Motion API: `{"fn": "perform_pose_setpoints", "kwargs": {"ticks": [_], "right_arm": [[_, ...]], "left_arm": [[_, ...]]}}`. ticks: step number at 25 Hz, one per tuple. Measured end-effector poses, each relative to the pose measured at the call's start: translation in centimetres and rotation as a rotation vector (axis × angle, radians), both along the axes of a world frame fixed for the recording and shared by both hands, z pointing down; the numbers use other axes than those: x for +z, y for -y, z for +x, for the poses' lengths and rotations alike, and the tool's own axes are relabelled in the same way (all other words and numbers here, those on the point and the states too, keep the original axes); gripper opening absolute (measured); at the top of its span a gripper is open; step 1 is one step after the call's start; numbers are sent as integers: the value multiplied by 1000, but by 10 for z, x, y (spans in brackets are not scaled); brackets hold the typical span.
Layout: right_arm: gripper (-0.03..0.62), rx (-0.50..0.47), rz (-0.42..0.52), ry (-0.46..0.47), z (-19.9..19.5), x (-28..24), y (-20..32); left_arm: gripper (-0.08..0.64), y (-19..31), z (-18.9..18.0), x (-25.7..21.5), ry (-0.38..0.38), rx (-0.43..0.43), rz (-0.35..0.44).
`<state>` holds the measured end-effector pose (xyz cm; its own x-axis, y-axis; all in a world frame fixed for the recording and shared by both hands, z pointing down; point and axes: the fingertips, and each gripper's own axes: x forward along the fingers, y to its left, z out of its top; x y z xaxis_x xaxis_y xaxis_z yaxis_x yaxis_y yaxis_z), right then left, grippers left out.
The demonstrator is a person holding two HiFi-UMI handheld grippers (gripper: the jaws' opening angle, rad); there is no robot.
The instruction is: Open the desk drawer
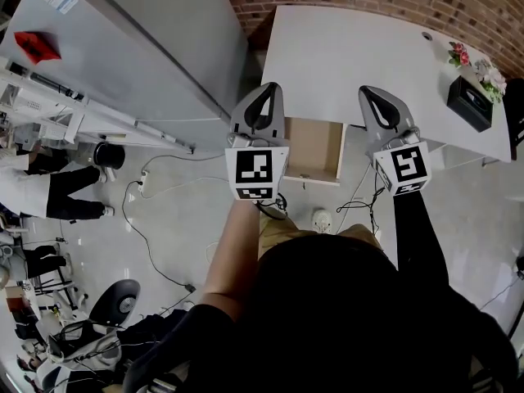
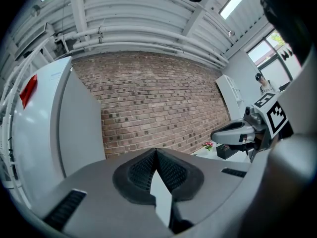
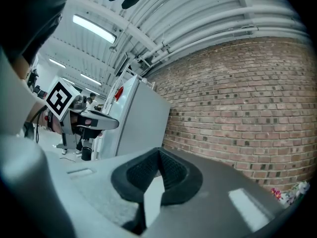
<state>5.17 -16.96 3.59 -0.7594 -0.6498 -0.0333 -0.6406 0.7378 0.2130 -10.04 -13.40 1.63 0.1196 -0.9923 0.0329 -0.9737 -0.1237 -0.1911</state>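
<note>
Left gripper (image 1: 266, 97) and right gripper (image 1: 370, 97) are both clenched on nothing, jaws pressed together, and are held level before the white desk (image 1: 352, 47). The desk drawer (image 1: 312, 148) stands pulled out from the desk's 6 o'clock edge, its bare wooden inside showing — the left gripper at its 9 o'clock, the right at its 3 o'clock. A black box (image 1: 469, 103) with flowers sits toward the desk's 3 o'clock end.
</note>
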Motion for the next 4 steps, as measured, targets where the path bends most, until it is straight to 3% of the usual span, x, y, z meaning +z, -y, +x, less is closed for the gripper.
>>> {"fn": "perform_pose_setpoints", "kwargs": {"ticks": [4], "right_arm": [[-2,-2,-1,13,-1,-1,0]], "left_arm": [[9,-3,-1,1,22,-8,0]]}}
